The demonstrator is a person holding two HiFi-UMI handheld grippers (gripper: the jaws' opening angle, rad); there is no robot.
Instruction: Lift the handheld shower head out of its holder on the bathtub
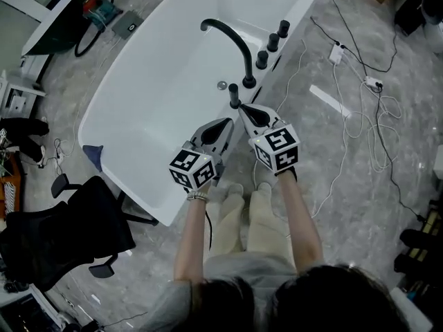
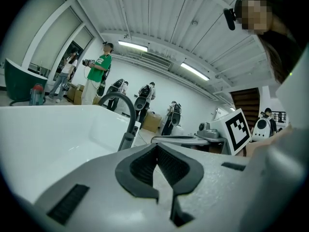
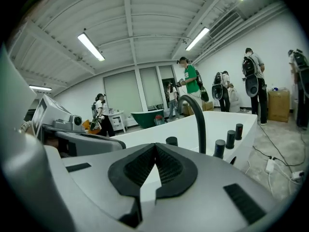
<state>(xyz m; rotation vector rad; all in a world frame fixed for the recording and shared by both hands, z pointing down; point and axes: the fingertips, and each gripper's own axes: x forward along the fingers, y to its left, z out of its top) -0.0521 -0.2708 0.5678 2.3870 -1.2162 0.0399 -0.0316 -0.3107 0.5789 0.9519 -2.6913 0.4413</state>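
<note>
The handheld shower head (image 1: pixel 234 95) is a short black cylinder standing upright in its holder on the near rim of the white bathtub (image 1: pixel 138 95); its top also shows in the right gripper view (image 3: pixel 171 141). Just behind it rises the black arched faucet (image 1: pixel 230 40), with three black knobs (image 1: pixel 273 42) further along the rim. My right gripper (image 1: pixel 242 108) is shut and empty, its tip just short of the shower head. Beside it, over the tub's rim, my left gripper (image 1: pixel 228 121) is also shut and empty. The jaws show closed in both gripper views (image 2: pixel 155 146) (image 3: pixel 155 145).
A black office chair (image 1: pixel 69 220) stands left of the tub's near end. Cables (image 1: pixel 360 123) and a power strip (image 1: pixel 337 52) lie on the grey floor to the right. Several people stand in the background, with a green tub (image 3: pixel 145 117) far off.
</note>
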